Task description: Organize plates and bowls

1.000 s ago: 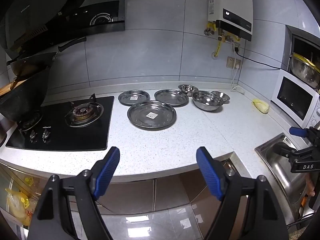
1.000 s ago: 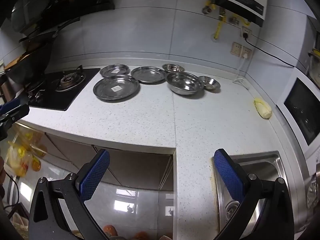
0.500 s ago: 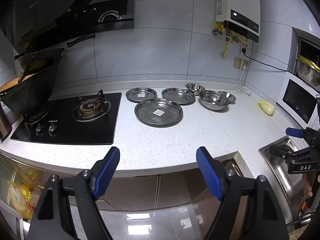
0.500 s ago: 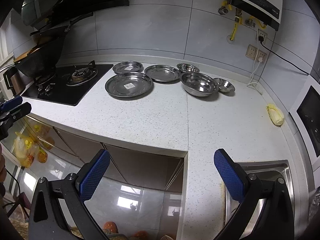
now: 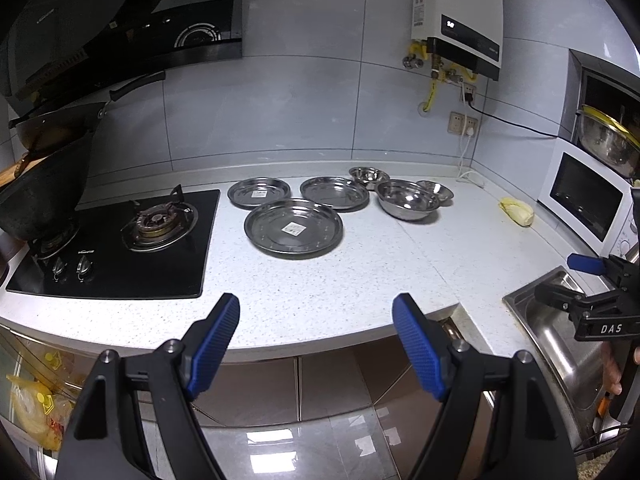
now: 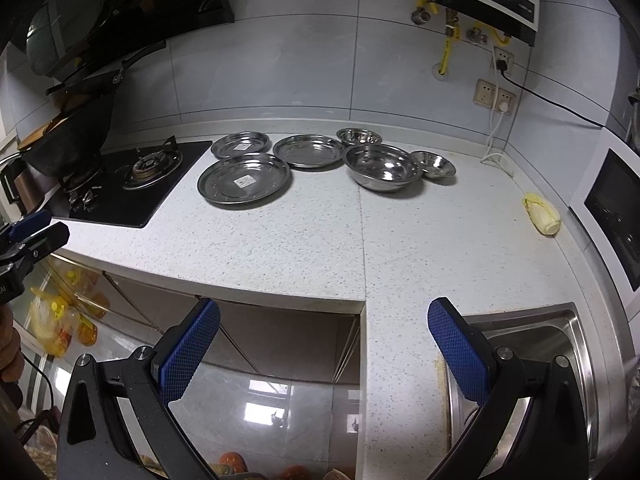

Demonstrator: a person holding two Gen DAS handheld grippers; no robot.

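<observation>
On the far left we see a black stove [image 5: 120,240] with a big dark pot [image 5: 38,200] on it. Next to the stove, on the white speckled surface [image 5: 340,280], sit three flat metal plates: a small plate [image 5: 259,193] at the back, a big plate [image 5: 293,227] in front of it, and a middle plate [image 5: 334,193] just to the right. Then come three shiny bowls close together: a little back bowl [image 5: 368,176], a big bowl [image 5: 408,200] and a little right bowl [image 5: 437,191]. Farther right lies a yellow-green cabbage [image 5: 517,211], then a white microwave [image 5: 586,200] and a metal sink [image 5: 560,328].

Our left hand-held gripper [image 5: 316,344] is spread wide and holds nothing. Our right hand-held gripper [image 6: 324,348] is spread wide too, with nothing in it. Both hang in front of the surface, well apart from the plates and bowls.
</observation>
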